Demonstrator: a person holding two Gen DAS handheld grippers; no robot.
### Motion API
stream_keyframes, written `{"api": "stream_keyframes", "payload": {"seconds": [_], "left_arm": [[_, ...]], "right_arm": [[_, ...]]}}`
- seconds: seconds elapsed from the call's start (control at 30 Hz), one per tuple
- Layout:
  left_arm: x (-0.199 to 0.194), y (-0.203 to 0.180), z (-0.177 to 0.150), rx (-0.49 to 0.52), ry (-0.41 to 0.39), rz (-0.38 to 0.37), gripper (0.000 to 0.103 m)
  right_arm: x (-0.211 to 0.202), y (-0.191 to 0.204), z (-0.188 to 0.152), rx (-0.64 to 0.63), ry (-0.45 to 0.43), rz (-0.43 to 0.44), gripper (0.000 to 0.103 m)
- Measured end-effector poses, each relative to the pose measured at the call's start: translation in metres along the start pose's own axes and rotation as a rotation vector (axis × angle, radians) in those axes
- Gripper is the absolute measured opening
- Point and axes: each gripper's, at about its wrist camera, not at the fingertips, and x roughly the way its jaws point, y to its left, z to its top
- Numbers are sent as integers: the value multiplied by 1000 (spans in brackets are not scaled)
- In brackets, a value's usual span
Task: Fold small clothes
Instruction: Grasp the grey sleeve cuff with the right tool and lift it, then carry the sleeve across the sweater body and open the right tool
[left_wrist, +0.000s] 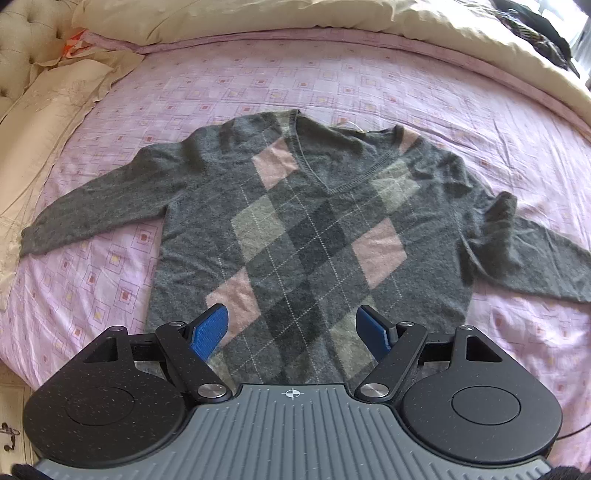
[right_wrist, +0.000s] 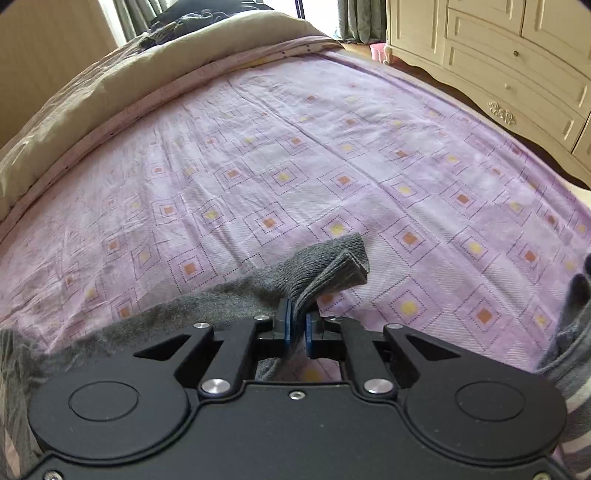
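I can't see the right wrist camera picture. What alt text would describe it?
The right gripper has its blue fingers shut on the ribbed cuff of a grey sweater sleeve, holding it just above a bed. A lilac bedsheet printed with small squares fills most of the view, with a beige duvet behind and a cream dresser at upper right.

Sleeve cuff pinched in my right gripper (right_wrist: 298, 325)

My blue fingers (right_wrist: 285, 325) are closed on the ribbed cuff (right_wrist: 332, 266) of the grey sweater sleeve (right_wrist: 207, 302), which trails off toward the near left edge of the pink patterned bedsheet (right_wrist: 295, 155). A beige duvet (right_wrist: 110, 85) lines the far left edge; a cream dresser (right_wrist: 517, 55) stands beyond the right edge.
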Motion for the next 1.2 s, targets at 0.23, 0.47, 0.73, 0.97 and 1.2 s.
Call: {"api": "stream_keyframes", "payload": {"seconds": [0.23,0.47,0.73,0.97,1.2], "left_arm": [[2,2,2,51,-40,-22,76],[13,24,3,76,-47,-90,76],[27,79,7,75,-40,-145,76],[36,142,20,39,-59,-107,76],[49,196,29,14,-51,-69,76]], "right_arm": [[-54,-17,-14,23,-51,-61,13],[-126,60,-4,-117,-220,-2,13],[-172,222,-25,-332,-266,241,13],[-157,365,-94,-509,-186,455,13],[-127,463,-179,-666,-100,553,13]]}}
